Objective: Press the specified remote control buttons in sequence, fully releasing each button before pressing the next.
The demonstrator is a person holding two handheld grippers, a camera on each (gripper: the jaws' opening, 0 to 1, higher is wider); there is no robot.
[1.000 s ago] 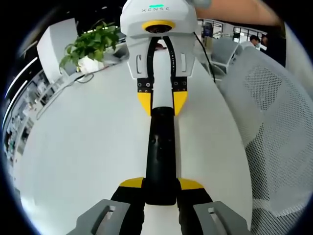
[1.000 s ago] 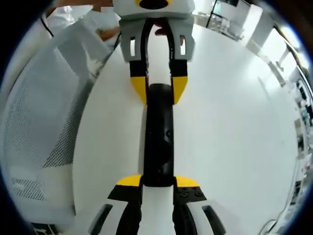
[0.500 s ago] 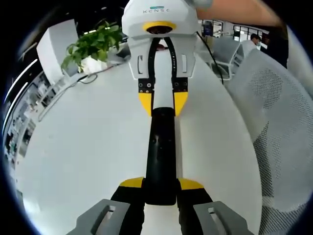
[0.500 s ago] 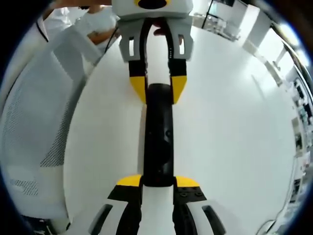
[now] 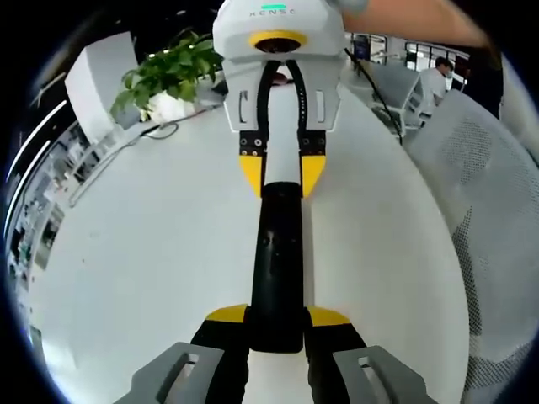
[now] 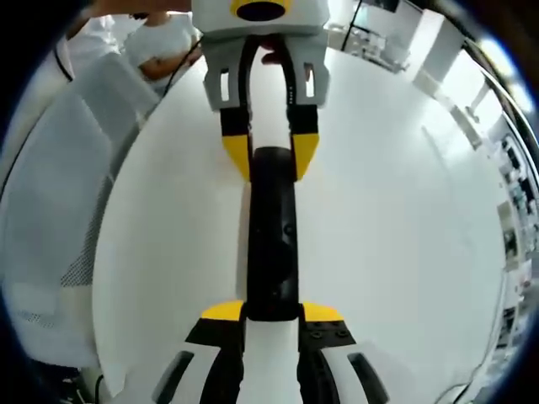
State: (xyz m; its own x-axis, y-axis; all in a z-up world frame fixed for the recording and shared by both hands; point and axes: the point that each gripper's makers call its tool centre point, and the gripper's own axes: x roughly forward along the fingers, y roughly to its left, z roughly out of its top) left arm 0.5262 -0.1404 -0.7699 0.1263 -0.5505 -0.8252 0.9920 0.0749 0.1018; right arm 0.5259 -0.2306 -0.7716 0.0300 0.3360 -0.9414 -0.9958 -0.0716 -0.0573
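The remote (image 5: 276,269) is held lengthwise between both grippers above the white table (image 5: 152,252). The left gripper (image 5: 276,324) pinches one end. The right gripper (image 6: 271,316) pinches the other.

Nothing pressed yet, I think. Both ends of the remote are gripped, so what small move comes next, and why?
Probably set the remote on the white table and free the right gripper. Both grippers clamp its ends, the left gripper nearest, so no fingers are free for buttons.

My left gripper (image 5: 276,318) clamps the near end of the black remote (image 5: 278,261); the right gripper (image 5: 280,175) clamps its far end above the white table (image 5: 152,252).
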